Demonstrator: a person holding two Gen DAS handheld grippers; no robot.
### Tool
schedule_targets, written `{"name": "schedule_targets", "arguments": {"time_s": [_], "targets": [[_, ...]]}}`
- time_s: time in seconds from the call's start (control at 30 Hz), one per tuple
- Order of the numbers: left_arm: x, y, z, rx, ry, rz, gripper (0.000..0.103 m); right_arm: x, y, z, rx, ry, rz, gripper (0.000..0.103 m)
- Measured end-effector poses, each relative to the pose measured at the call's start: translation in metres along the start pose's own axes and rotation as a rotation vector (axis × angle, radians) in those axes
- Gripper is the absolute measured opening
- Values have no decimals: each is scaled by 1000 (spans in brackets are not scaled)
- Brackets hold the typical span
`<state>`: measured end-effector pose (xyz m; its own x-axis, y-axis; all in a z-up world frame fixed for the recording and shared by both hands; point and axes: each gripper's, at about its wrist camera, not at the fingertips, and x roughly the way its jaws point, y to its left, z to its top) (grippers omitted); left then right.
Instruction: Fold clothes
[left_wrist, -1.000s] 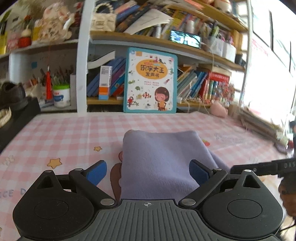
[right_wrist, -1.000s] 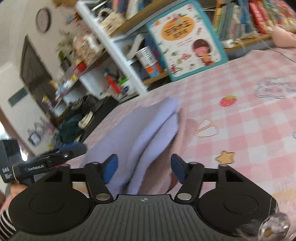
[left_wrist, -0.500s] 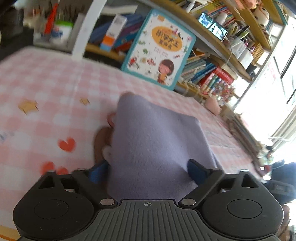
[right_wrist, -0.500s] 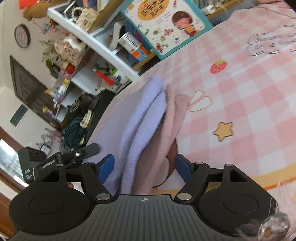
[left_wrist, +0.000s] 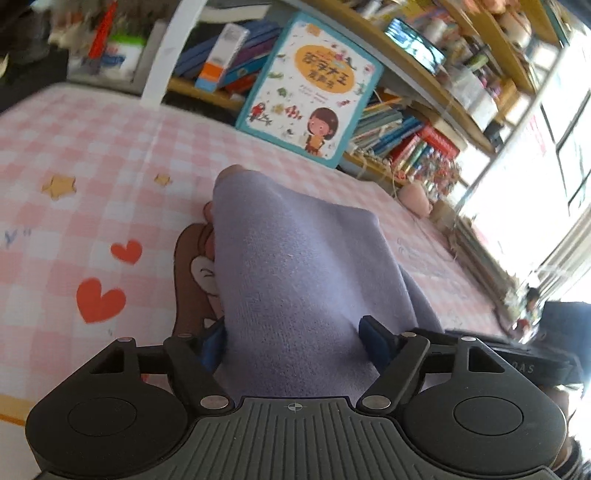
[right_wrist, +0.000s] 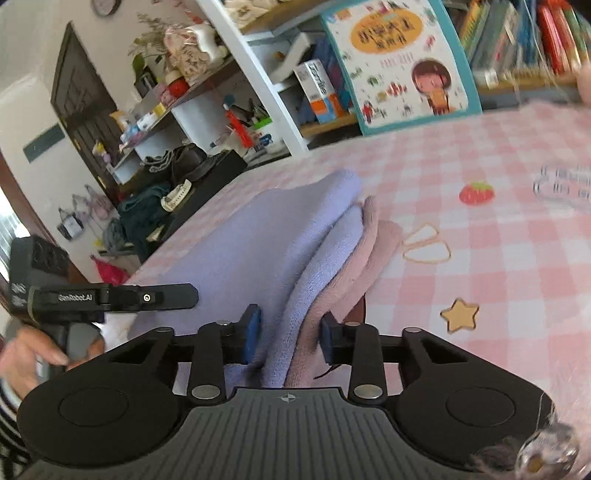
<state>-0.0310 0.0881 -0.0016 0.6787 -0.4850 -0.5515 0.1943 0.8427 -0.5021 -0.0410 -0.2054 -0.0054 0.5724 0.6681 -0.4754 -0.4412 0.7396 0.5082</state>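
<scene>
A folded stack of clothes lies on the pink checked tablecloth (left_wrist: 92, 155): a lilac knit (left_wrist: 295, 266) (right_wrist: 258, 236) on top and a pink garment (right_wrist: 373, 251) under it. My left gripper (left_wrist: 291, 343) has its blue-padded fingers pressed against both sides of the lilac bundle, which humps up between them. My right gripper (right_wrist: 290, 332) is shut on the stack's near edge, with lilac and pink layers squeezed between its pads. In the right wrist view the left gripper's finger (right_wrist: 166, 295) lies along the stack's left side, held by a hand (right_wrist: 33, 354).
A large children's book (left_wrist: 314, 92) leans on the bookshelf (left_wrist: 424, 122) behind the table. A pink plush (left_wrist: 415, 197) sits at the far right edge. Dark shoes and clutter (right_wrist: 192, 162) lie beyond the table's left side. Printed hearts (left_wrist: 99, 299) and stars (right_wrist: 460, 314) mark the cloth.
Both grippers pushed in around the stack and narrowed, the right one much more. The lilac bundle now bulges between the left fingers. Both views tilted.
</scene>
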Motion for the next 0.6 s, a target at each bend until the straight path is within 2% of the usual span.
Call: {"name": "schedule_targets", "arguments": {"time_s": [0.03, 0.2, 0.27, 0.37, 0.4, 0.6], "targets": [[1, 1, 0, -5, 0, -5, 78, 1, -4, 1, 33, 7, 10, 38], [7, 9, 1, -52, 2, -40, 80, 8, -20, 5, 176, 33, 41, 45], [10, 14, 0, -82, 3, -60, 79, 11, -23, 4, 209, 38, 50, 48], [12, 12, 0, -67, -9, -54, 77, 14, -24, 2, 220, 36, 52, 49], [12, 10, 0, -60, -13, -51, 76, 14, -23, 2, 217, 35, 49, 48], [7, -3, -1, 9, -50, -25, 67, 11, -12, 2, 143, -2, 45, 31]]}}
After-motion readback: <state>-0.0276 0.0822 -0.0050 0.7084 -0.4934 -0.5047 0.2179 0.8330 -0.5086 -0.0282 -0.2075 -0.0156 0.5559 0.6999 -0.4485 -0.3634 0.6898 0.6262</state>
